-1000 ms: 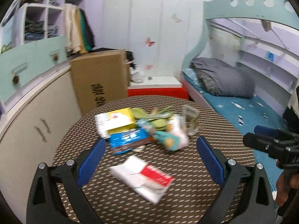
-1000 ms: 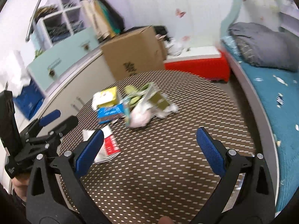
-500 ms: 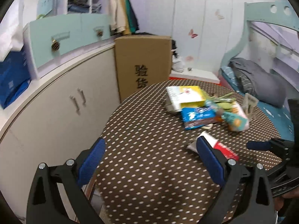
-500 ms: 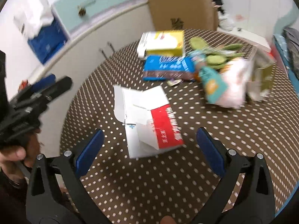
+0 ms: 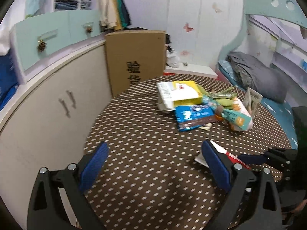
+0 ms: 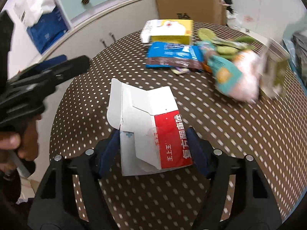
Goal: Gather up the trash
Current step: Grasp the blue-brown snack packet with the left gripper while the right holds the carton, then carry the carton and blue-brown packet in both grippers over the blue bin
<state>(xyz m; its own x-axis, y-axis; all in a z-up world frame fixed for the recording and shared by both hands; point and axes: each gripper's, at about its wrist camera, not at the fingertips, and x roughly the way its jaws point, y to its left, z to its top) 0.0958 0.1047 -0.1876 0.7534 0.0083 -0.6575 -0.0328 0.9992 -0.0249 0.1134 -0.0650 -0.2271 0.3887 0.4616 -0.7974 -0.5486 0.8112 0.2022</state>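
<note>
A flattened red-and-white carton, its white flaps open at the far end, lies on the near part of the round brown dotted table, and the right gripper has it between its blue pads: the jaws are closing, with one pad at each side of the carton's near end, though whether they already press on the cardboard cannot be told. In the left wrist view the same carton shows only as a red and white corner just right of that gripper's right pad, with the tip of the right gripper reaching in over it from the right. The left gripper hangs over bare tablecloth at the near left of the table, its jaws wide apart with nothing between them; in the right wrist view it juts in from the left, held by a hand. Further across the table sits the rest of the litter: a yellow-and-white box at the far side, a blue snack packet just in front of it, and to the right a heap of green wrappers, a teal and pink bag and an upright olive carton, blurred. Beyond the table stands a large cardboard box against curved white cabinets, with a bed at the far right.
</note>
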